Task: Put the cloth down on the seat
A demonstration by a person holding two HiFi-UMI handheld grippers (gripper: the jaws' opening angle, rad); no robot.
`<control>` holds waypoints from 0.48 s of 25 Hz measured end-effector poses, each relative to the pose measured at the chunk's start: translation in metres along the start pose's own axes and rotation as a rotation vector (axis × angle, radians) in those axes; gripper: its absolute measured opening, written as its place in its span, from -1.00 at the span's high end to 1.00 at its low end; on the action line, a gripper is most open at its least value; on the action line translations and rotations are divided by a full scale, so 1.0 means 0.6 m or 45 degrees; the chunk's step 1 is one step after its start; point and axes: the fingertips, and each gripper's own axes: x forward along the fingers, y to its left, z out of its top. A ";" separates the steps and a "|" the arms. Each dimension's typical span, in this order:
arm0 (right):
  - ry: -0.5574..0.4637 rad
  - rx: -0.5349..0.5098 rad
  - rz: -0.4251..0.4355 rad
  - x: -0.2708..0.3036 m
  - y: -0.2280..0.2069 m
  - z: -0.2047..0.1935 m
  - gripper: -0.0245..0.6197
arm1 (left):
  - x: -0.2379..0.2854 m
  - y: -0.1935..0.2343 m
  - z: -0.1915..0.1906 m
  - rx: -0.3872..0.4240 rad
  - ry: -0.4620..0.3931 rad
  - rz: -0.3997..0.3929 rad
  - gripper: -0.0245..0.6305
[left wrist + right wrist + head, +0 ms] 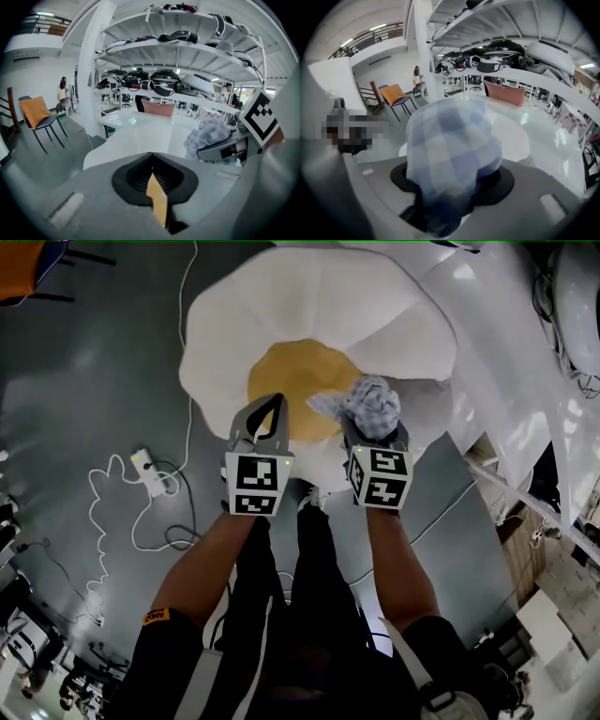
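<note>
A white, petal-edged seat with a yellow centre cushion lies below me in the head view. My right gripper is shut on a bunched blue-and-white checked cloth, held just above the cushion's right edge. In the right gripper view the cloth fills the space between the jaws and hides the fingertips. My left gripper hangs beside it to the left over the cushion, shut and empty. The left gripper view shows its tips meeting, and the cloth off to the right.
A white power strip and cables lie on the grey floor at left. A chair with an orange cushion stands farther off. White shelves with helmets rise behind the seat. A white frame is at the right. People stand far away.
</note>
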 end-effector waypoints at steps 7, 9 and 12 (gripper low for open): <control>0.051 -0.007 0.019 0.096 -0.012 -0.033 0.05 | 0.072 0.030 -0.085 -0.038 0.094 0.019 0.93; 0.067 -0.009 0.026 0.121 -0.011 -0.043 0.04 | 0.091 0.038 -0.102 -0.040 0.106 0.018 0.93; 0.082 0.007 0.044 0.155 -0.013 -0.056 0.03 | 0.116 0.049 -0.120 -0.039 0.115 0.019 0.93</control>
